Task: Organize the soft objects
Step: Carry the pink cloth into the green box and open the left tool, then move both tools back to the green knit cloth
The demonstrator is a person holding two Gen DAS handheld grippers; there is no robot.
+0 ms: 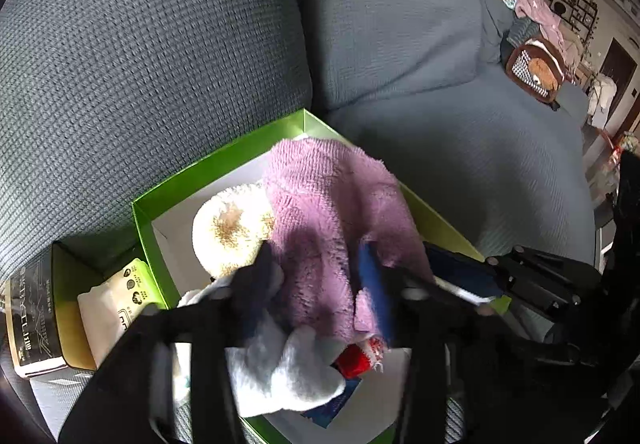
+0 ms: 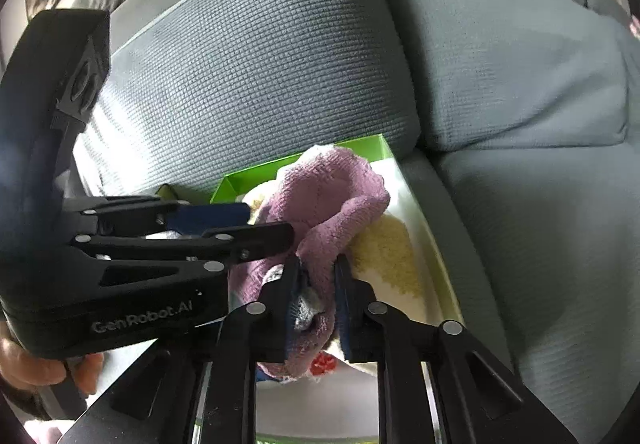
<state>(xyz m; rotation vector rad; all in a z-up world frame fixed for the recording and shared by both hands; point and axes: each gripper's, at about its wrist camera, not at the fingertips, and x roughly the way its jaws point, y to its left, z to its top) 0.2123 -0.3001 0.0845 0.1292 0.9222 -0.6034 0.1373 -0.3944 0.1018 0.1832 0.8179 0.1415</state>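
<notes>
Purple terry cloth (image 1: pixel 320 211) is bunched up and draped over the contents of the green-walled box (image 1: pixel 224 159), which sits on the grey sofa seat (image 1: pixel 460 147) against the back cushion (image 1: pixel 140 63). Your right gripper (image 2: pixel 318 298) is clamped on a fold of that purple cloth; its blue pads (image 2: pixel 344 304) sit narrow with fabric squeezed between them. Your left gripper (image 1: pixel 316 268) straddles the same cloth near its lower edge, jaws partly spread; cannot tell whether it actually grips anything, since the fabric fills the gap but the pads don't visibly pinch it. Under the cloth in the box: a cream fluffy round item with a tan centre (image 1: pixel 228 228), a white sock-like piece (image 1: pixel 288 368) near the front, and a small red item (image 1: pixel 356 360) beside it. Just outside the box's left wall lies a white and green packet (image 1: pixel 120 300) inside a black-sided carton (image 1: pixel 32 320). Far along the sofa, pink laundry (image 1: pixel 536 7) and a brown patterned cushion (image 1: pixel 536 67) are well apart from the box.
</notes>
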